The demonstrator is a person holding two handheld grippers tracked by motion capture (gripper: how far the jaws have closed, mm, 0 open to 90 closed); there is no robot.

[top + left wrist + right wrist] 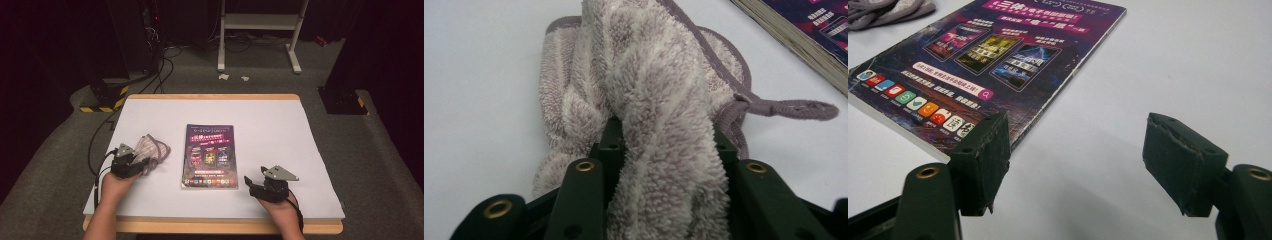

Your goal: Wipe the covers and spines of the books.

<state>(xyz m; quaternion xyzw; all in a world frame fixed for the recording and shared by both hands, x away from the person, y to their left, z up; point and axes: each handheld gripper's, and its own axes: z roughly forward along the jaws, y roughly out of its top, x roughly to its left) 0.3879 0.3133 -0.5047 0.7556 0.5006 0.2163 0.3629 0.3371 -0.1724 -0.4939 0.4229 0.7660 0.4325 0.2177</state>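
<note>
A fluffy mauve and cream towel lies crumpled on the left of the white table. My left gripper is shut on a thick fold of it, and the towel bulges up between the jaws in the left gripper view. A purple magazine lies flat in the middle of the table. My right gripper rests near the front edge, just right of the magazine. In the right gripper view its jaws stand wide open around bare tabletop, the left jaw close to the magazine's near corner.
The towel has a hanging loop that trails toward the magazine's edge. Past the table's far edge are cables on the carpet, a white stand and dark equipment with hazard-striped bases.
</note>
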